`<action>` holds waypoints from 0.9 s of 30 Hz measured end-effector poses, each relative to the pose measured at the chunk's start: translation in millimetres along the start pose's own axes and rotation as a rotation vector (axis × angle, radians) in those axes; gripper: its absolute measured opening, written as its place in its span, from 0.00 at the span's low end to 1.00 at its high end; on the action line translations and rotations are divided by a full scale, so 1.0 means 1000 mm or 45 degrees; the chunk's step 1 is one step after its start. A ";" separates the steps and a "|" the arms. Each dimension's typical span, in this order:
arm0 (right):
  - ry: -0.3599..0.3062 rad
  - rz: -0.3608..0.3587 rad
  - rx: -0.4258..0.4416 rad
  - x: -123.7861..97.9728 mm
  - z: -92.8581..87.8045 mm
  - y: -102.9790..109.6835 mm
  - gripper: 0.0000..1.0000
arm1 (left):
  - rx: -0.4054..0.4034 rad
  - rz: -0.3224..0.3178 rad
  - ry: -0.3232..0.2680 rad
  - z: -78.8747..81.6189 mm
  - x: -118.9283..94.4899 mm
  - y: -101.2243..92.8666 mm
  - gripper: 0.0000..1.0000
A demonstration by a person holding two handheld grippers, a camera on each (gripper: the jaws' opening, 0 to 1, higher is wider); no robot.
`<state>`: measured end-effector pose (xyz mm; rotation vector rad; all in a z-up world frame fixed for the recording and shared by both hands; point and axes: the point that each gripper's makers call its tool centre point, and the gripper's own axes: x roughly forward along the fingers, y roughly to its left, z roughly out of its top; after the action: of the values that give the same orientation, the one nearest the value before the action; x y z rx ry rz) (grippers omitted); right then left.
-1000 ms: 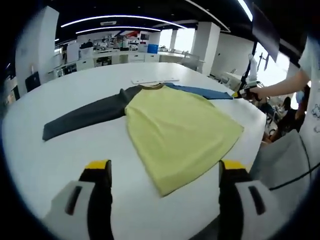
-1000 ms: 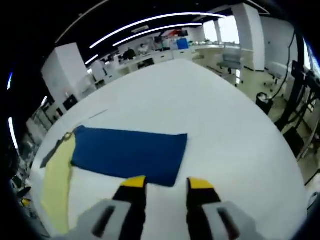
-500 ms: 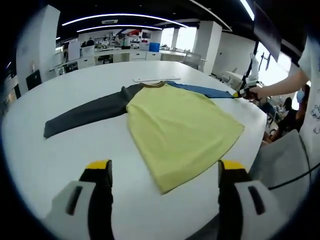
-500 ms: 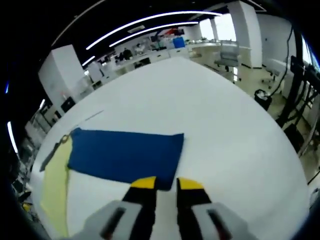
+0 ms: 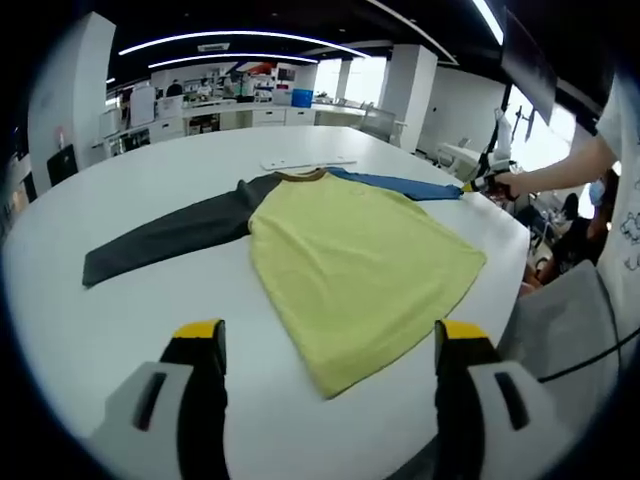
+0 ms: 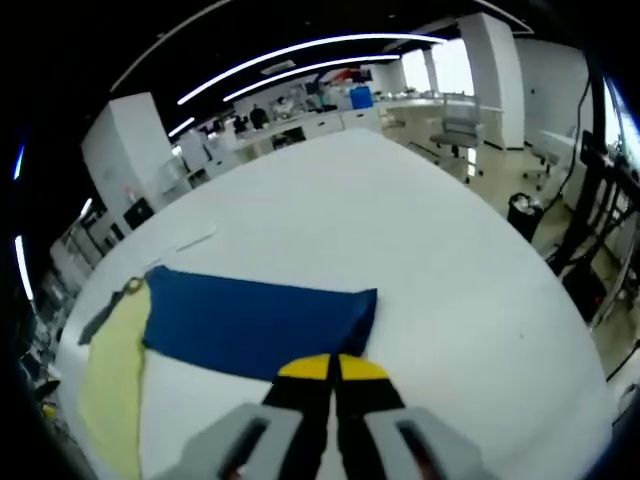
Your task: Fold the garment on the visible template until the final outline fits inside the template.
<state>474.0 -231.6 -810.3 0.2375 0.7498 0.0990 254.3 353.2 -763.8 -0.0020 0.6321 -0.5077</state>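
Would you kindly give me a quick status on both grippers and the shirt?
Left gripper open, above table. Right gripper shut on blue sleeve cuff. Shirt flat, unfolded. Nothing in the way.

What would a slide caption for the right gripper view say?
Right gripper pinches the cuff of the blue sleeve on the white table.

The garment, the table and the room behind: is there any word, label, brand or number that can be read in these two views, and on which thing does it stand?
None can be read.
The garment shows no print; its blue sleeve is plain.
The white strip beyond the collar on the table: no marks can be made out.
Coloured patches on the far wall: too small and blurred to read.
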 end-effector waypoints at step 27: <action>-0.070 0.316 -0.187 0.010 0.029 0.187 0.00 | 0.035 -0.089 -0.074 0.005 -0.017 0.023 0.82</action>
<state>499.7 -53.8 -750.0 0.1920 0.6525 0.3803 255.9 380.7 -754.0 -0.0127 0.5699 -0.5817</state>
